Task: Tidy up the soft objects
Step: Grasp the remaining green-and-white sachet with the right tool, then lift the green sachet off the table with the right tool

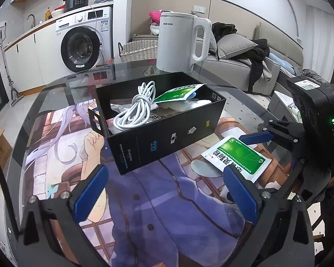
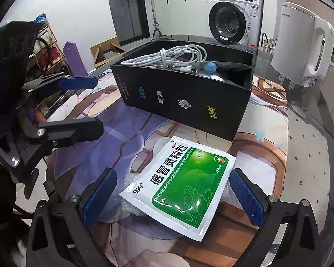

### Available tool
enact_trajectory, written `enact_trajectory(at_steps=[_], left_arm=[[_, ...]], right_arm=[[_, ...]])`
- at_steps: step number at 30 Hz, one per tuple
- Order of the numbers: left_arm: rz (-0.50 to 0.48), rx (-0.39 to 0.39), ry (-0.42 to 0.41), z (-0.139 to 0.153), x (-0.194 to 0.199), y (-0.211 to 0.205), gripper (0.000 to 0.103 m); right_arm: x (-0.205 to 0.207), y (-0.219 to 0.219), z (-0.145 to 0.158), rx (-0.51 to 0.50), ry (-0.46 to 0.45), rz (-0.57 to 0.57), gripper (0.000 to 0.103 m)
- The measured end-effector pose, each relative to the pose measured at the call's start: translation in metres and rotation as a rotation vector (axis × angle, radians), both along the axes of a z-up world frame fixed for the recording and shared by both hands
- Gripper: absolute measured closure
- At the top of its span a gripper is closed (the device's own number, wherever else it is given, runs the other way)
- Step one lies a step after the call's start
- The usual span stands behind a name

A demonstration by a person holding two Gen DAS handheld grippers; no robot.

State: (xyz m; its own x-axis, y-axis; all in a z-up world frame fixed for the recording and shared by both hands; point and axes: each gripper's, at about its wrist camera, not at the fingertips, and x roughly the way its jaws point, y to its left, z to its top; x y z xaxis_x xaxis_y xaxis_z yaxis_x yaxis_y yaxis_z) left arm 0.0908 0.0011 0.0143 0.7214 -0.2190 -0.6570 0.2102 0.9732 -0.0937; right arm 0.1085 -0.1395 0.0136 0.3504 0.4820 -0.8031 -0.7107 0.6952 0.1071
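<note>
A green and white medicine sachet [image 2: 184,184] lies flat on the glass table, on a scrap of clear bubble wrap [image 2: 131,179]. My right gripper [image 2: 173,198] is open, one blue pad on each side of the sachet, not closed on it. Beyond it stands an open black box [image 2: 184,102] holding a coiled white cable [image 1: 135,109], a second green sachet [image 1: 178,93] and clear plastic. My left gripper [image 1: 165,192] is open and empty, low over the table in front of the box [image 1: 167,131]. The left wrist view shows the table sachet [image 1: 236,158] under the right gripper's finger [image 1: 256,137].
A white kettle [image 1: 180,42] stands behind the box near the table's far edge. An anime-print mat [image 1: 144,211] lies under the glass. Off the table are a washing machine [image 1: 82,44], a wicker basket [image 1: 138,49] and a sofa with pillows and clothes [image 1: 245,51].
</note>
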Motion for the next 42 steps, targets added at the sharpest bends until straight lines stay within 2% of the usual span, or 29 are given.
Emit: enact_trajectory(at_steps=[15,19,23,26,32,35,37,42], left_arm=[[0.001,0.001,0.002,-0.003,0.000,-0.001,0.000],[-0.001,0.002,0.003,-0.003,-0.001,-0.001,0.000],[0.000,0.001,0.006,-0.005,-0.001,-0.001,0.000],[-0.001,0.000,0.007,-0.005,-0.001,-0.001,0.000],[0.002,0.003,0.009,-0.006,-0.002,0.000,0.000],[0.001,0.003,0.008,-0.005,-0.001,0.000,0.000],[0.001,0.004,0.009,-0.005,-0.001,0.000,0.000],[0.000,0.005,0.011,-0.006,0.000,0.001,0.000]], right_arm=[[0.009,0.000,-0.001,-0.002,-0.003,-0.071,0.000],[0.008,0.002,-0.003,0.008,0.006,-0.070,0.000],[0.002,0.008,-0.003,-0.012,-0.024,-0.050,0.001],[-0.001,0.011,-0.004,-0.025,-0.037,-0.036,0.010],[-0.003,0.011,-0.002,-0.013,-0.038,-0.018,0.017],[-0.004,0.008,0.002,0.000,-0.042,-0.010,0.032],[-0.003,0.006,0.003,0.009,-0.040,-0.002,0.038],[-0.004,0.005,0.005,0.005,-0.045,0.012,0.040]])
